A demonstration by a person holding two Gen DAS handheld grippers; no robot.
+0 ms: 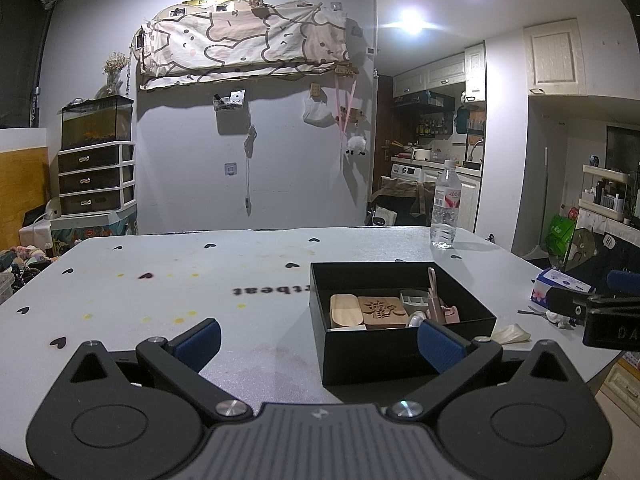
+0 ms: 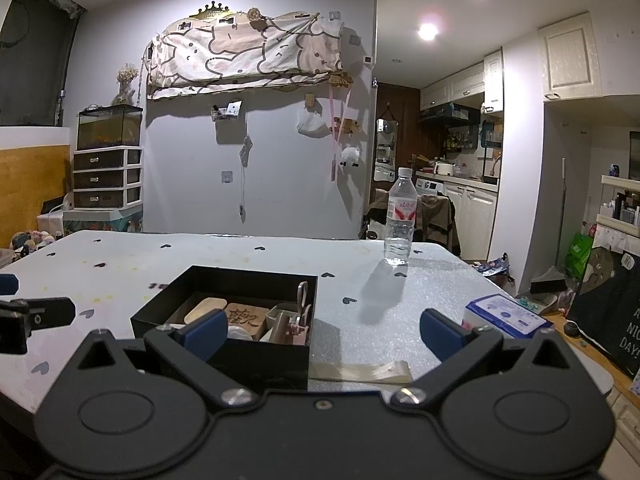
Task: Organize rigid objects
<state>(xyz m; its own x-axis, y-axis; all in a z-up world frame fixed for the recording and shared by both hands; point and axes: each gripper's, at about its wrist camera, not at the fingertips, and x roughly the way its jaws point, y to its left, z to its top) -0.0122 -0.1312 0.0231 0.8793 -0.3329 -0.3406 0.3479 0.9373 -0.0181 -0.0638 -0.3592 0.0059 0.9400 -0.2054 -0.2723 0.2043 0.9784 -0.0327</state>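
Jaws of both the left gripper (image 1: 318, 342) and right gripper (image 2: 322, 334) stand apart, empty, near the black box (image 1: 394, 350) on the table (image 1: 160, 300). Only the right view shows a clear strip (image 2: 360, 372) beside the box.

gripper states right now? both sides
Left gripper: open, holding nothing, facing the black box.
Right gripper: open, holding nothing, above the table.

A box (image 2: 224, 320) sits on the table (image 2: 120, 280), with a bottle (image 2: 399, 220) behind it to the right.
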